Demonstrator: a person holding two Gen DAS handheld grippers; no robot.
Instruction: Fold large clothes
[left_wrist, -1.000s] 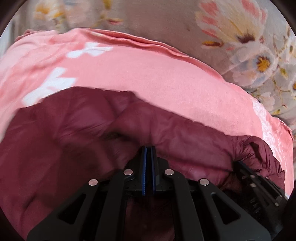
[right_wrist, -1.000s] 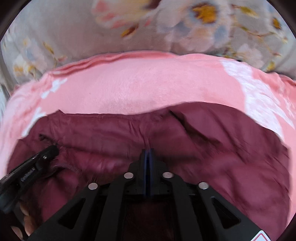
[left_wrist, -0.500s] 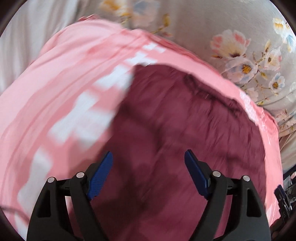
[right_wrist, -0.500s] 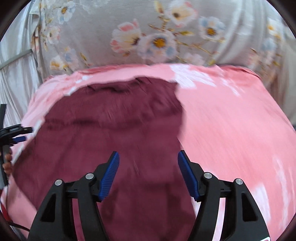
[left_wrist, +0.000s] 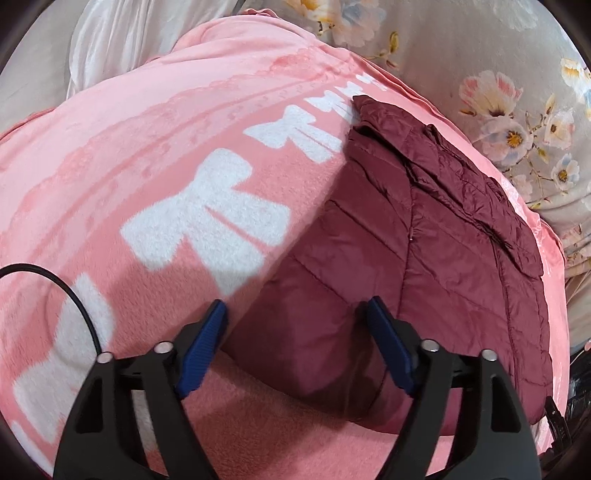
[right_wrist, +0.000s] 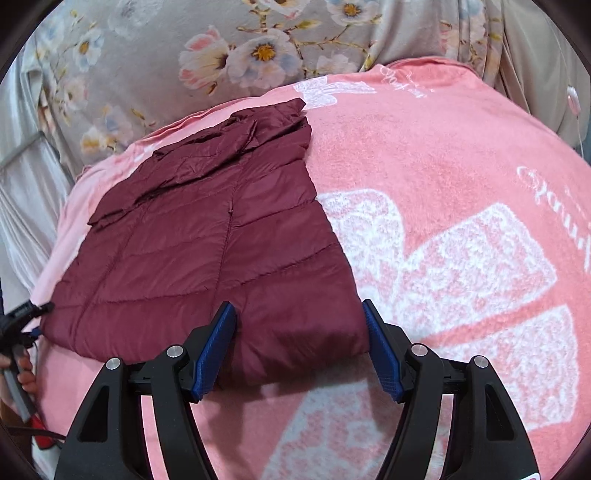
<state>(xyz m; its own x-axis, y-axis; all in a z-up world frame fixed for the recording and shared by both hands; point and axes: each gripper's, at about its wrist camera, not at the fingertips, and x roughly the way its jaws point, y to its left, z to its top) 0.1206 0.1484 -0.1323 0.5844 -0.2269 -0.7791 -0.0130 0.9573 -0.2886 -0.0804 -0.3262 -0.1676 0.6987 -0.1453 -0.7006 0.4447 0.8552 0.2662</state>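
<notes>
A maroon quilted jacket (left_wrist: 424, 258) lies folded flat on a pink blanket (left_wrist: 147, 147) with white bow prints. My left gripper (left_wrist: 295, 306) hovers over the jacket's near left corner. Its jaws are closing, and its blue pads press on nothing. In the right wrist view the same jacket (right_wrist: 221, 240) fills the left half of the blanket (right_wrist: 461, 129). My right gripper (right_wrist: 298, 308) stands open above the jacket's near right corner, not touching it. The collar end lies at the far side in both views.
A grey floral sheet (left_wrist: 480, 55) (right_wrist: 184, 55) lies beyond the blanket's far edge. A black cable (left_wrist: 74, 295) loops at the left. A person's hand (right_wrist: 22, 373) shows at the left edge. White cloth (left_wrist: 103, 44) lies at the far left.
Both grippers were shut in the maroon fabric a second ago; both have let go, opened wide and pulled back toward the near edge. The jacket now lies folded flat.
</notes>
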